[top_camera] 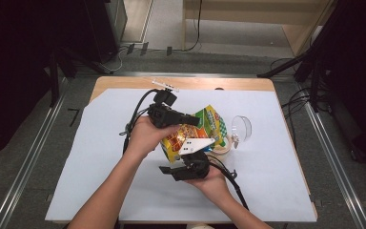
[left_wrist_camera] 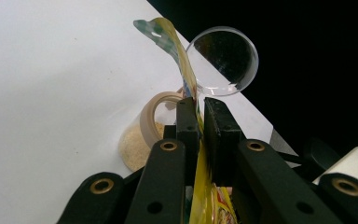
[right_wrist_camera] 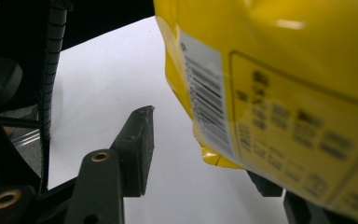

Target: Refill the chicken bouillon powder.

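Yellow foil marks the work in hand: a printed snack bag (top_camera: 198, 131) is held up over the white surface (top_camera: 100, 157), near its middle. At the left, the left gripper (top_camera: 194, 120) is clamped on the bag's flat upper edge; in the left gripper view the two black pads press the thin seam (left_wrist_camera: 198, 135) between them, and the bag's top corner curls up beyond them. Below and just behind the bag lies a glass jar (left_wrist_camera: 142, 140) on its side, with a tan rim and pale crumbs or grains already inside, so some pouring looks done. A clear round lid (top_camera: 241, 128) sits just beside it, off the jar. To the right, the right gripper (top_camera: 190, 171) hovers under the bag's lower corner with its jaws parted; in the right gripper view the bag's barcode panel (right_wrist_camera: 209, 107) hangs between them without being pinched. By my reading, what remains is setting the bag aside and closing the jar.
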Demonstrator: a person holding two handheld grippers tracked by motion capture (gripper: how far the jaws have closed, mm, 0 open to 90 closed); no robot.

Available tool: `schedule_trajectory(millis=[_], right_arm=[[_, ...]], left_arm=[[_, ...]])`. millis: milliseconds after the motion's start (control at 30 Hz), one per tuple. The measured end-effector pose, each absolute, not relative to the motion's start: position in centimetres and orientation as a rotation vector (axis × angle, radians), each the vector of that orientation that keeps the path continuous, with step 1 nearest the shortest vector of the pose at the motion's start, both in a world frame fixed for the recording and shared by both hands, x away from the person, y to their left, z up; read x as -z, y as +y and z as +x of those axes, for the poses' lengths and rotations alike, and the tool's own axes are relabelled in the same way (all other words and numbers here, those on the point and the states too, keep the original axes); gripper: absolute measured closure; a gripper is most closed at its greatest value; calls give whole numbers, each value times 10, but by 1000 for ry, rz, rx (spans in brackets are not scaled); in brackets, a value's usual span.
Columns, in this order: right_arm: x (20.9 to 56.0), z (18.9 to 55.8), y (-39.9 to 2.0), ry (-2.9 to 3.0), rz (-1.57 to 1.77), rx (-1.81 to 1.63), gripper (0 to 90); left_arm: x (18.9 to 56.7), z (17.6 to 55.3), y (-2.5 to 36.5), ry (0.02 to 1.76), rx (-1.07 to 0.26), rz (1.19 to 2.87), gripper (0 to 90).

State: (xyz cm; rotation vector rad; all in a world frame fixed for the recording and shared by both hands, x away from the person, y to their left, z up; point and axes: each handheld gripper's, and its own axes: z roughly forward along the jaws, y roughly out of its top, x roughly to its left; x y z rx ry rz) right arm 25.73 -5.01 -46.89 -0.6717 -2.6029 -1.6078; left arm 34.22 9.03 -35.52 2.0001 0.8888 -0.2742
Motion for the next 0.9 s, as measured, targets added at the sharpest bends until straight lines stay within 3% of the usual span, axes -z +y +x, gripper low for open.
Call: schedule_trajectory(millis=[900], right_arm=[[489, 243, -54, -2681, -697, 1598, 447]], left_arm=[[373, 329, 122, 880, 317, 1981, 875]])
